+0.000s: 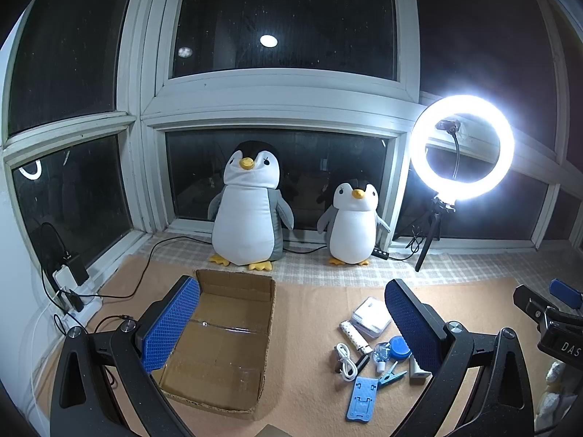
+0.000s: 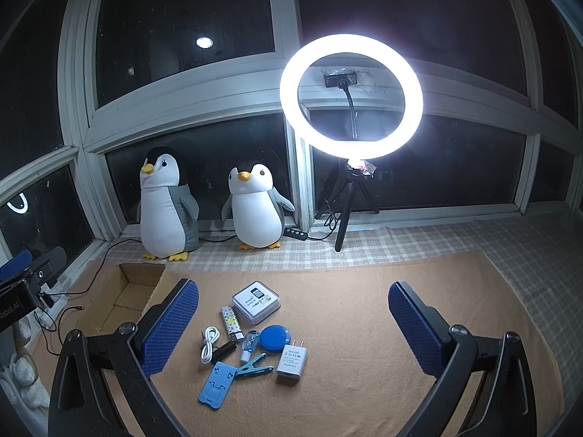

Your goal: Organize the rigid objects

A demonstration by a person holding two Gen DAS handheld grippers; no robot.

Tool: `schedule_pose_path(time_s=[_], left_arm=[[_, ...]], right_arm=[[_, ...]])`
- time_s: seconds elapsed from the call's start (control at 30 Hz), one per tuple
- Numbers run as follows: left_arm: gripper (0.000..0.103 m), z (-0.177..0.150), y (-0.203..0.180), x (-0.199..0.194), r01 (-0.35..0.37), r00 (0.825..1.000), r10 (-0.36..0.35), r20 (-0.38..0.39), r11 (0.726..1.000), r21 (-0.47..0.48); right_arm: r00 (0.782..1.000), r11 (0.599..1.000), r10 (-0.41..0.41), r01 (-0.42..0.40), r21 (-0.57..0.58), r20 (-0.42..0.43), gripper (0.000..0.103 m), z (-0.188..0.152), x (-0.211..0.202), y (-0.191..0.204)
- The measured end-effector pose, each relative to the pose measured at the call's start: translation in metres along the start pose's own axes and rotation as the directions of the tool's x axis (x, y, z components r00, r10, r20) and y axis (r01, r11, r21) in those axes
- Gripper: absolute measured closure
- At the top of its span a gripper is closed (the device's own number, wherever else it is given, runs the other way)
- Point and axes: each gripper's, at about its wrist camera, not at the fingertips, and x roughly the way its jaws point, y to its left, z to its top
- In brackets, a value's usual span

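Both of your grippers hang released and empty above the tan cloth-covered surface: the left gripper has its jaws spread over the open brown cardboard box, the right gripper has its jaws spread around the cluster of small things.

That cluster sits just to the right of the box, nothing yet inside it. You have a white square case with a clear lid, a patterned lighter, a coiled white cable, a small black cylinder, a round blue case, a small clear-and-blue bottle, a white plug-in charger, a teal clothes peg and a light blue folding phone stand.

The pieces lie crowded, several touching. If you come down on the peg or the bottle, wide jaws will likely catch a neighbour as well and drag or flick it across the cloth. The flat phone stand and the round case offer little edge, so a shallow pinch may slip. The box looks light; clip its wall while dropping something in and it may shift. Keep the two grippers apart near the box.
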Motion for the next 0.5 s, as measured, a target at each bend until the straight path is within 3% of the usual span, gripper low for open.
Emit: schedule_pose_path(time_s=[0.5], left_arm=[[0.0, -0.006, 0.008, 0.015, 0.009, 0.998, -0.009, -0.065, 1.0, 0.002]], right_arm=[[1.0, 1.0, -0.003, 0.003, -0.002, -0.027, 0.0, -0.003, 0.007, -0.002]])
